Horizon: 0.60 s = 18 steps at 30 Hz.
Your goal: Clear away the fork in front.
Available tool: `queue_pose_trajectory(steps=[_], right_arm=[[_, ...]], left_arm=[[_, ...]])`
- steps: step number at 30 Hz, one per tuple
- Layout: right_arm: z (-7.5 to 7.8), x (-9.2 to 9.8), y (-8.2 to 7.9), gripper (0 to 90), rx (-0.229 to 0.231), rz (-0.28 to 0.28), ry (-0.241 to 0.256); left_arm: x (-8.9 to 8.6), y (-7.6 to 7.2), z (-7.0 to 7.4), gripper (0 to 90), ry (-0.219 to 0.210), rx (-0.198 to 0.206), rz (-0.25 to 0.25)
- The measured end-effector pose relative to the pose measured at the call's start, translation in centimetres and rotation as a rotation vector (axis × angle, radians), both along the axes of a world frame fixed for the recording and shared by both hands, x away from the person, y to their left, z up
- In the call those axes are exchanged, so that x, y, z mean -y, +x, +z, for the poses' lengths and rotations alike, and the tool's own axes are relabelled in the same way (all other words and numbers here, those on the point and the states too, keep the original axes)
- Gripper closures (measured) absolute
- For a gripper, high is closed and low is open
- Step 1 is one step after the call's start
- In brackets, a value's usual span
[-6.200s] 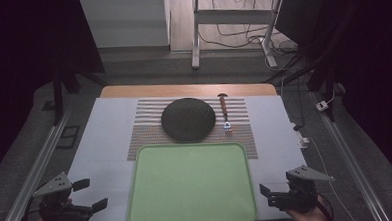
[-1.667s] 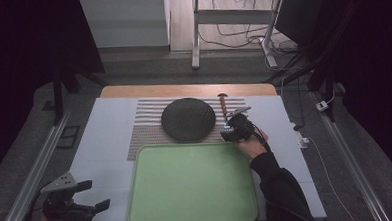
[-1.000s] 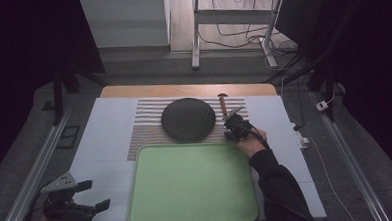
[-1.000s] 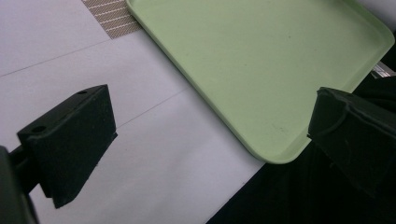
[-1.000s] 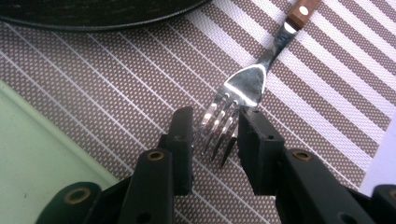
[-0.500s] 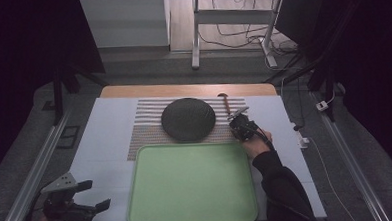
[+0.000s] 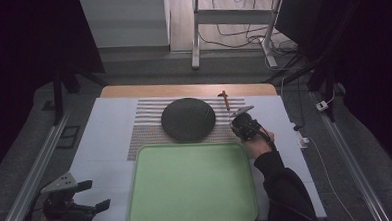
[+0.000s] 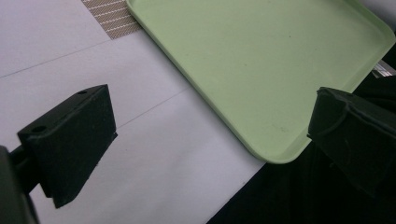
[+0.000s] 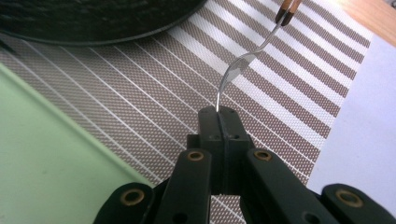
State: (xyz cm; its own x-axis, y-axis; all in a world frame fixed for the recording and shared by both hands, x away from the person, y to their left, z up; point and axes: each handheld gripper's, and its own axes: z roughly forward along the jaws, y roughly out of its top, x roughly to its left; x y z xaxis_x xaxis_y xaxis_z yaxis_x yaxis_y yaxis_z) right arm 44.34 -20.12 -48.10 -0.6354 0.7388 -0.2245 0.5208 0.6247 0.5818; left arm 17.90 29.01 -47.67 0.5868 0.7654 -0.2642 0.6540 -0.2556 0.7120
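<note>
While the right gripper [image 9: 218,116] clamps the thin metal end of a wooden-handled utensil [image 9: 243,60], which end I cannot tell, the handle points toward the far edge of the striped placemat [image 9: 154,107], just right of the dark plate [image 7: 188,119]. The step in hand looks like the pickup; next probably comes a lift and a carry toward the green tray [image 7: 192,183]. That forearm reaches forward along the tray's right edge. The left gripper [image 7: 75,206] rests wide apart, holding nothing, at the table's near left corner.
</note>
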Motion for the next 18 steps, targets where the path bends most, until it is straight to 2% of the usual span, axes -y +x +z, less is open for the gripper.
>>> queue_pose_trajectory(steps=[3,9,11,15,18], right_arm=[[0.4,0.1,-0.3,90.0,0.008,0.006,0.016],[1.6,0.7,-1.5,90.0,0.014,0.054,0.072],[2.0,0.9,-2.0,90.0,0.02,0.069,0.096],[2.8,1.0,-2.9,90.0,0.021,0.092,0.137],[3.1,1.0,-3.7,90.0,0.028,0.118,0.149]], left_arm=[[0.0,0.0,0.0,0.7,-0.003,0.001,0.001],[0.0,-0.1,0.1,0.0,-0.005,0.007,0.003],[0.0,-0.1,0.2,0.0,-0.013,0.022,-0.001],[0.1,0.0,0.2,0.0,-0.028,0.039,-0.027],[0.2,0.3,0.2,0.0,-0.053,0.057,-0.056]])
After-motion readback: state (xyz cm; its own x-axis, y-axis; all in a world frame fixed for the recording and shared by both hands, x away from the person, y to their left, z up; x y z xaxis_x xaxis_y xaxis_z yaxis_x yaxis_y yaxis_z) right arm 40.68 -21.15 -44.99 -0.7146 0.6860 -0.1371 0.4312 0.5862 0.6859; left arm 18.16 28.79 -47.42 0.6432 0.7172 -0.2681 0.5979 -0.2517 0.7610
